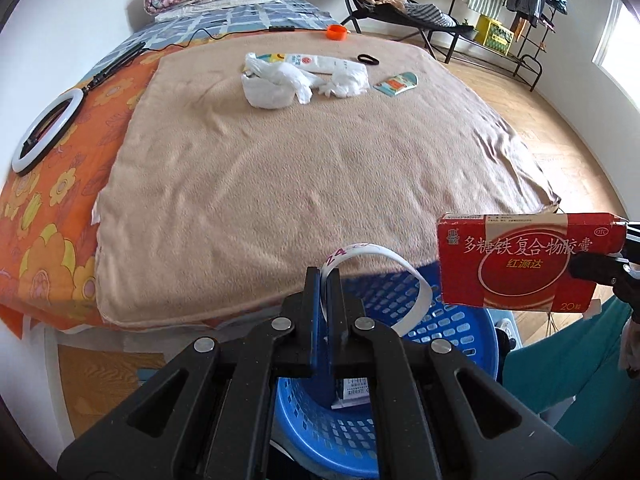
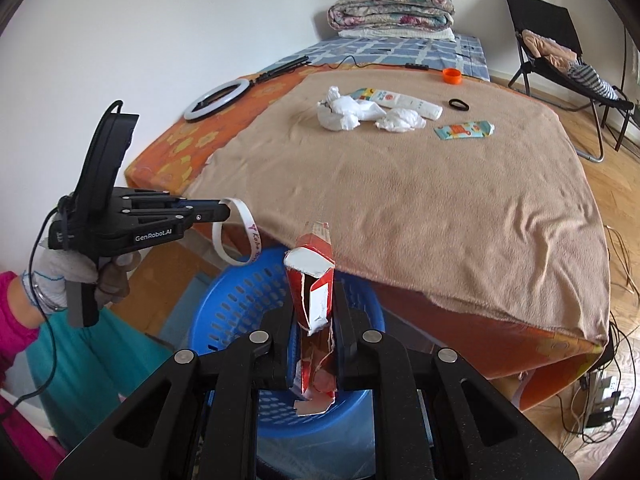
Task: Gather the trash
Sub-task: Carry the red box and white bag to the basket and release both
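A curled white paper band with pink printed lettering [image 1: 376, 264] is pinched between the closed jaws of the left gripper [image 1: 325, 276], its loop hanging over the round blue perforated plastic basket [image 1: 452, 320] that stands on the floor against the near edge of the bed. In the right wrist view the same gripper [image 2: 226, 212] is seen from the side, held by a hand in a grey glove [image 2: 80, 272], with the band [image 2: 240, 232] drooping toward the basket rim [image 2: 224, 296].

The right gripper [image 2: 316, 288] is clamped on a torn red and white cardboard medicine box [image 2: 314, 280] — its open end is turned up and its ragged lower end reaches down above the basket's inside. From the left wrist view the box [image 1: 520, 260] is held level beside the basket, just off the bed's corner.

A small printed white packet [image 1: 352, 394] already lies at the bottom of the basket.

On the tan fleece blanket [image 1: 300, 184] spread over the bed, well apart from both grippers, further litter is left — a knotted white plastic bag [image 1: 272, 84], a crumpled white tissue wad [image 1: 348, 80], a long white printed wrapper [image 1: 320, 62], a small teal and orange sachet [image 1: 396, 83], a black hair tie [image 1: 368, 59] and an orange plastic cap [image 1: 336, 33].
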`<state>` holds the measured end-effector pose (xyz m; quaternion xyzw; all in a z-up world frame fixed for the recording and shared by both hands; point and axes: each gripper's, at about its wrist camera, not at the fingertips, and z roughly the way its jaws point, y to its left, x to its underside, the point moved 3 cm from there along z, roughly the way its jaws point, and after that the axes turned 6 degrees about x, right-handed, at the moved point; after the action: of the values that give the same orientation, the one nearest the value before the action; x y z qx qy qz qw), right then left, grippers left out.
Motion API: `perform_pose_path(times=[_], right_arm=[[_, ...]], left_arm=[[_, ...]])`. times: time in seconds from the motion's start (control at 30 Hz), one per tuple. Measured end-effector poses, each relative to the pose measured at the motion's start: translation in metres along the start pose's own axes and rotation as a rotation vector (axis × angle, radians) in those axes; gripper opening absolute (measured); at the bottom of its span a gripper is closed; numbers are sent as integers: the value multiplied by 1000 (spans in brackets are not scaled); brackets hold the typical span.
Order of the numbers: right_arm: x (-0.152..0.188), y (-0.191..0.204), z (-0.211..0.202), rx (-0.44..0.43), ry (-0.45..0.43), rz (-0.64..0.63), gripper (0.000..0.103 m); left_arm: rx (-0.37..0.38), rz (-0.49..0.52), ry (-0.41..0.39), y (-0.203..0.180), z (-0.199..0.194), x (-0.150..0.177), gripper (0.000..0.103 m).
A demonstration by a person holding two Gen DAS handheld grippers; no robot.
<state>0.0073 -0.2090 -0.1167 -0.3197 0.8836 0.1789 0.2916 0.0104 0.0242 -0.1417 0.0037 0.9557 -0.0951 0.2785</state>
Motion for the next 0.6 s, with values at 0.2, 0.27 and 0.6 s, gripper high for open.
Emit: perform_pose_path(times=[0.2, 0.27, 0.6], right_arm=[[19, 7, 18, -2, 51, -5, 13], [24, 9, 23, -5, 71, -8, 13], [35, 9, 40, 5, 126, -21, 17]], left_arm=[[22, 1, 73, -3, 19, 25, 1], [35, 3, 98, -5, 24, 32, 1], [41, 15, 150, -7, 35, 50, 1]])
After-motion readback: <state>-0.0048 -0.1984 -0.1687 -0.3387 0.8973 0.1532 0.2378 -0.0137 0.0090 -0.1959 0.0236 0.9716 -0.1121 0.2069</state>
